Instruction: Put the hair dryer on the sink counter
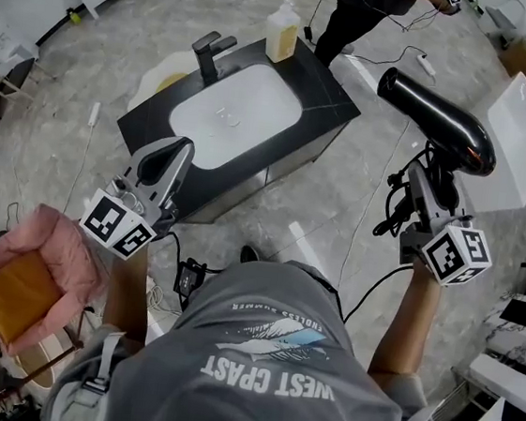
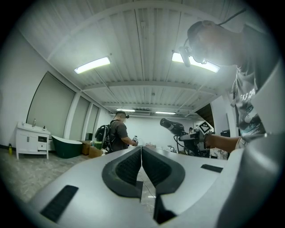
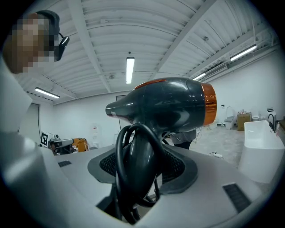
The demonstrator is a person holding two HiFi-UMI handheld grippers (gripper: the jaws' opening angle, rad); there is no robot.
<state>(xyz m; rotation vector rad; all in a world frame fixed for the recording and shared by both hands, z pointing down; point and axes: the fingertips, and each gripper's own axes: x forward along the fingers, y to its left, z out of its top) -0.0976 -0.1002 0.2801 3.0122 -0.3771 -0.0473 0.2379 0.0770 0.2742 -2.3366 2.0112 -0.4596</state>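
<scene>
**Hair dryer: clamped in right gripper, off the counter**

Item: hair dryer (image 1: 438, 121) (image 3: 164, 104), dark body with an orange ring at the rear. Its handle stands upright between the jaws of the right gripper (image 1: 432, 188) (image 3: 142, 167), and both pads press on it. The barrel sits above the jaws and lies across them. In the right gripper view the nozzle points to the gripper's left and the orange ring sits to its right.

Cord (image 3: 119, 169) (image 1: 393, 205): black, looped round the handle in front of the jaws, hanging below the gripper.

Left gripper (image 1: 177, 153) (image 2: 141, 164): jaws closed together, nothing between them. In the head view it is held just short of the near edge of the counter.

Sink counter (image 1: 328, 94): black top with a white basin (image 1: 236, 112), ahead of the left gripper and to the left of the right gripper. The hair dryer is held in the air well apart from it, beyond its right end.

On the counter's far side: black faucet (image 1: 210, 51) and a soap bottle (image 1: 282, 31).
</scene>
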